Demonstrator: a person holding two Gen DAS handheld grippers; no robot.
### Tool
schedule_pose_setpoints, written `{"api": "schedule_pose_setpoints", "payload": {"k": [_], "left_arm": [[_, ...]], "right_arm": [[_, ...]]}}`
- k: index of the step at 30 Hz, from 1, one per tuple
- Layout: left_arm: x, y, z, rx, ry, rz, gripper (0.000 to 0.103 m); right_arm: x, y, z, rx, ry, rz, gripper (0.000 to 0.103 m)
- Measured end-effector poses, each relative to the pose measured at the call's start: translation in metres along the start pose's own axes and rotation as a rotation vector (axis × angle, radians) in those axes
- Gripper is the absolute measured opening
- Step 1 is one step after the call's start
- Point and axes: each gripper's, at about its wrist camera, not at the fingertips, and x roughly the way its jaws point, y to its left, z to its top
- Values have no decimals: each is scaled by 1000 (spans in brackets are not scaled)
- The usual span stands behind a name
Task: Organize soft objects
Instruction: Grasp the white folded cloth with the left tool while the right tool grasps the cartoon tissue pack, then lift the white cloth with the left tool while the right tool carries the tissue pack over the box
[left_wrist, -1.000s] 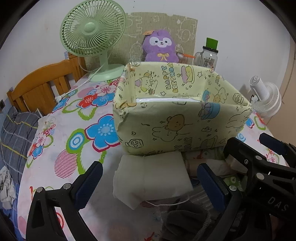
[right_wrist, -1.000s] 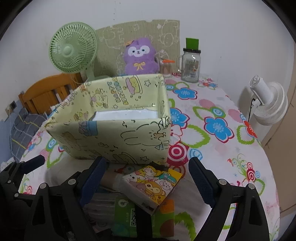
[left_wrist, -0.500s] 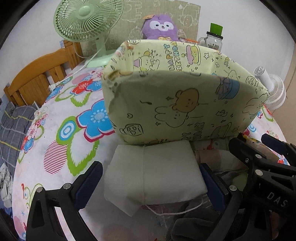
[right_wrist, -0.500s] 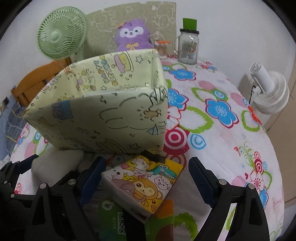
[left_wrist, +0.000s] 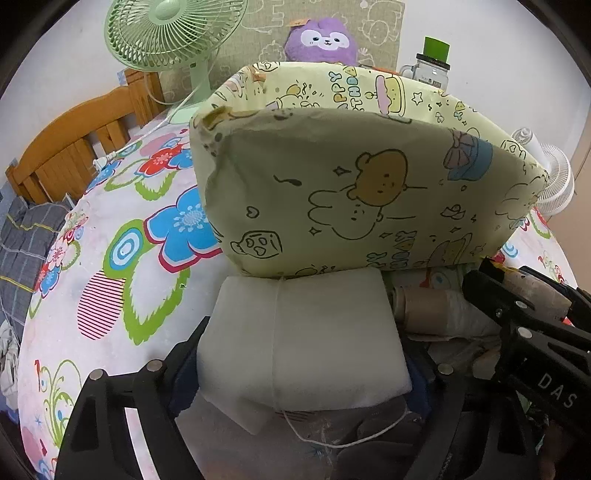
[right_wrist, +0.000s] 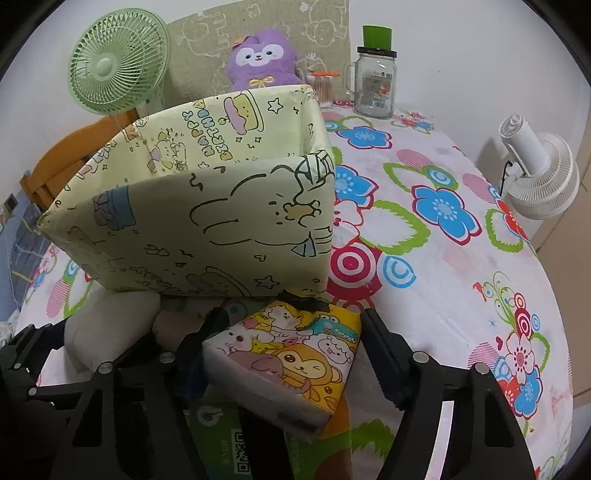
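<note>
A pale yellow cartoon-print box (left_wrist: 369, 192) (right_wrist: 207, 229) stands open-topped on the flowered tablecloth. A pile of soft packs lies at its near side. My left gripper (left_wrist: 303, 362) has a white soft pack (left_wrist: 303, 332) (right_wrist: 110, 325) between its closing jaws, with both pads against the pack's sides. The jaws of my right gripper (right_wrist: 288, 347) are closing on a tissue pack printed with cartoon animals (right_wrist: 288, 362), and its fingers touch that pack's edges. The tissue pack lies tilted on a green pack (right_wrist: 221, 435). Each gripper shows at the edge of the other's view.
Behind the box are a green desk fan (right_wrist: 114, 66), a purple plush (right_wrist: 262, 59) and a glass jar with a green lid (right_wrist: 375, 85). A white fan (right_wrist: 539, 173) stands off the table's right edge. Wooden slats (left_wrist: 74, 147) rise at the left. Bare tablecloth (right_wrist: 443, 240) lies to the right.
Both grippers have sunk toward the pile, so the box looms larger and hides its inside. Both pairs of jaws have narrowed onto the white pack and the tissue pack.
</note>
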Motion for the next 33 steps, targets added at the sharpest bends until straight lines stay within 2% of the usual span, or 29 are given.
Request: {"api": "schedule_pose_setpoints", "payload": {"k": [9, 14, 33], "left_arm": [[-11, -4, -5, 9, -29, -4, 82], [-21, -3, -5, 6, -51, -4, 81], [-72, -6, -5, 9, -166, -12, 81]], "right_arm": [[-10, 0, 0, 7, -29, 2, 57], [-20, 0, -1, 3, -52, 0, 53], [-72, 8, -3, -9, -164, 29, 53]]}}
